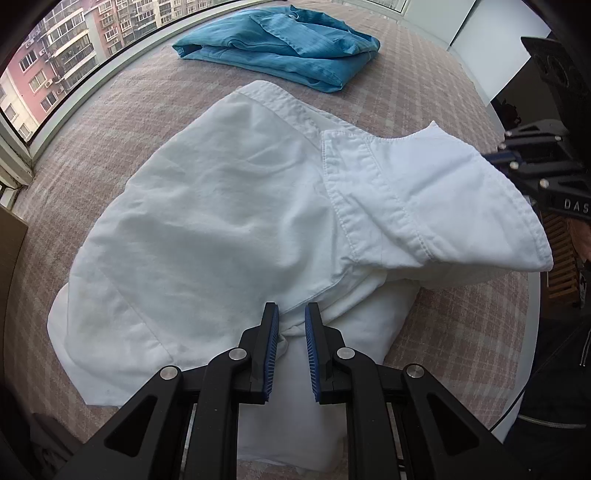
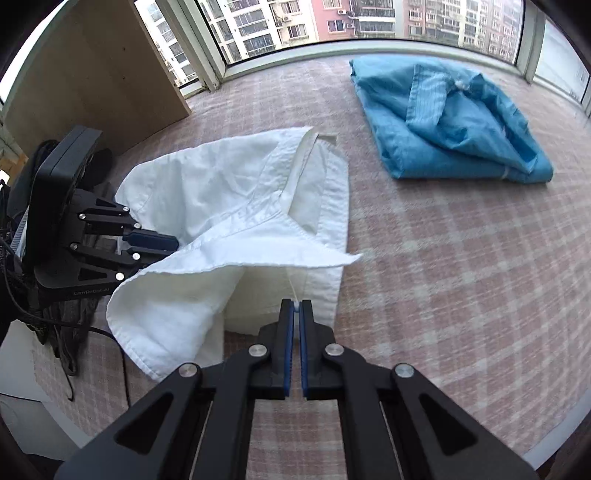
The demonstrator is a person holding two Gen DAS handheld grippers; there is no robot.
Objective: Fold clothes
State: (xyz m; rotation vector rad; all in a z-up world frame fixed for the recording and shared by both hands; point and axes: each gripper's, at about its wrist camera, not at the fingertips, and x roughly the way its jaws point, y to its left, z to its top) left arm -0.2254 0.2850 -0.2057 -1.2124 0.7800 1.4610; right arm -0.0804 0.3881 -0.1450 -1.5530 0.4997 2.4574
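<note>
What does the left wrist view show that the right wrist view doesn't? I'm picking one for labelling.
Left wrist only: the left gripper pinching bunched white cloth, and the garment's broad back panel.

Right wrist only: the right gripper shut on a white edge, and a wooden panel by the window.

Both: the white shirt, the folded blue garment, the checked cover and apartment blocks outside.

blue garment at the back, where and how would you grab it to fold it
Probably grip the blue garment at its near folded corner, coming from above on the white shirt's side: that edge lies flat and thin on the checked cloth, while the middle is bunched.
</note>
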